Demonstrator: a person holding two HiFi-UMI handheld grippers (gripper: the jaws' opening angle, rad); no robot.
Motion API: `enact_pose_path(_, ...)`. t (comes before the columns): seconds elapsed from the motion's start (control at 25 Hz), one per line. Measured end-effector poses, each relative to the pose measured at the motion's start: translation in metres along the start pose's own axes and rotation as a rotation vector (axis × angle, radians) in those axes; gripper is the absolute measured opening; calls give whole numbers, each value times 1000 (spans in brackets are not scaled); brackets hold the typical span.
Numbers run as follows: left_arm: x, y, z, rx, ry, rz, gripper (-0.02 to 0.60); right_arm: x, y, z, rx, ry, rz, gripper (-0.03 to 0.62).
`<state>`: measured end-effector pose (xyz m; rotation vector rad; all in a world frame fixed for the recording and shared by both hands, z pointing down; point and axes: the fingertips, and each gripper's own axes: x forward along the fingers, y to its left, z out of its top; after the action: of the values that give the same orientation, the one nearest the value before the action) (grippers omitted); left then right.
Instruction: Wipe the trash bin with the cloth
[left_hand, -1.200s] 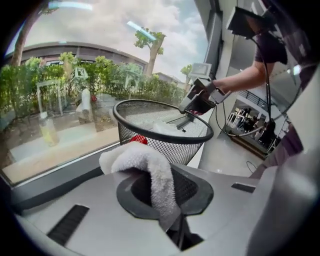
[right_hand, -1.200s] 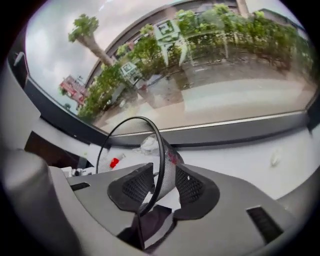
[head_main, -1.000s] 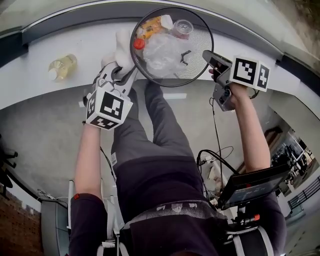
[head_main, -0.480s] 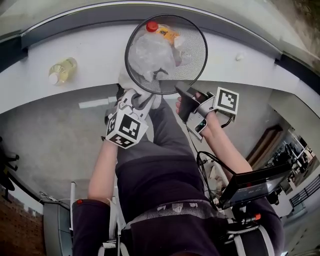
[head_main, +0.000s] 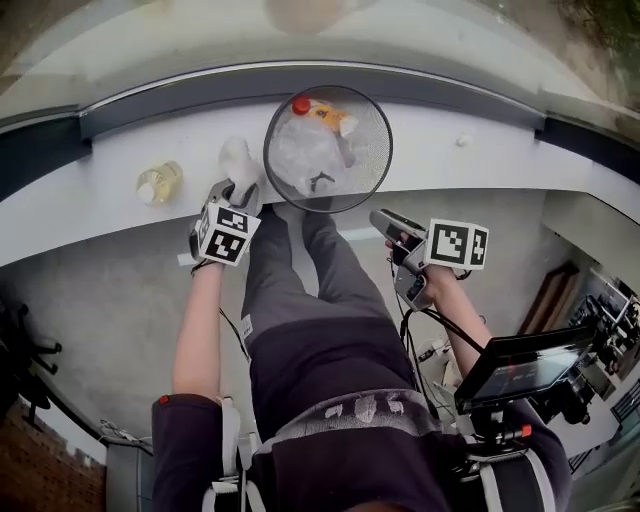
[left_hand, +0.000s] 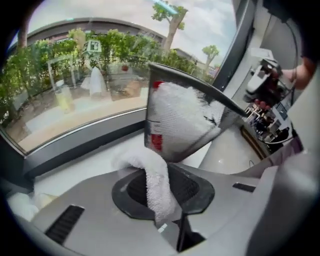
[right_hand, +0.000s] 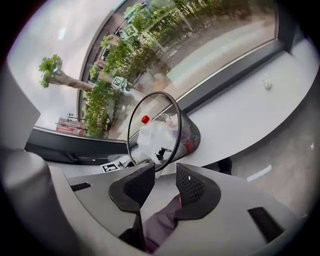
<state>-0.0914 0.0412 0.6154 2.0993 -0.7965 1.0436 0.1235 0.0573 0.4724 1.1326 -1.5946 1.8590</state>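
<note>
Left gripper (head_main: 238, 192): jaws pressed together on the white cloth (left_hand: 150, 167). A fold of it hangs out past the tips on their left side.

Right gripper (right_hand: 165, 175): jaws spread and just been opening. Nothing is between them; only a trouser leg shows behind the gap.

The trash bin (left_hand: 182, 125) is black mesh and stands on the white ledge (head_main: 480, 160), mouth up, so we judge its long axis upright. It is just ahead of the left tips and slightly to their right, with the cloth near its side wall. From the right gripper it is ahead and to the left, well apart. The left hand is nearer, so we expect the wipe to come from that side.

Writing: a red label (left_hand: 156, 141) shows through the mesh, print unreadable. The bottle (head_main: 158, 184), off to the left gripper's left, shows no legible text.
</note>
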Motion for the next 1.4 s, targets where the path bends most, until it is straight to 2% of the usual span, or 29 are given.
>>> enact_pose_path(0.08,7,27,5,-48,39,25,56,-19,5,9,-13,-49,-7,110)
enact_pose_path(0.12,11,34,8,-89,59,11,105,-29,9,13,-10,-79,-3,110)
enact_pose_path(0.16,13,38,13,-141,71,-17,197,-39,13,16,-15,-109,-2,110)
enact_pose_path(0.24,10,45,26,-206,81,-61,262,-56,23,22,-62,-169,-17,110)
enact_pose_path(0.28,3,50,31,-195,96,-65,285,-63,29,25,-101,-195,-27,110)
enact_pose_path(0.4,-29,60,24,-130,161,-48,285,-75,53,36,-209,-238,-17,109)
enact_pose_path(0.56,-57,60,17,-174,225,-69,285,-107,78,55,-201,-311,80,109)
enact_pose_path(0.68,-78,65,20,-173,251,-37,285,-128,85,69,-219,-377,138,109)
enact_pose_path(0.76,-89,57,40,-169,201,-28,285,-152,83,76,-228,-439,165,109)
enact_pose_path(0.84,-111,45,63,-183,108,-32,285,-178,85,73,-236,-500,204,109)
enact_pose_path(0.96,-165,35,97,-227,-86,18,285,-197,87,63,-270,-534,263,109)
enact_pose_path(1.04,-194,7,133,-214,-231,28,270,-213,75,53,-275,-551,297,108)
enact_pose_path(1.08,-206,-14,153,-185,-298,16,201,-224,69,48,-273,-566,326,107)
enact_pose_path(1.16,-224,-67,193,-95,-412,-41,1,-246,60,41,-266,-610,400,96)
enact_pose_path(1.2,-228,-96,211,-41,-452,-78,-3,-256,55,38,-261,-632,429,29)
enact_pose_path(1.24,-230,-125,227,14,-480,-113,-2,-265,50,34,-259,-649,448,0)
enact_pose_path(1.4,-235,-224,267,197,-540,-213,-3,-288,38,14,-303,-689,479,0)
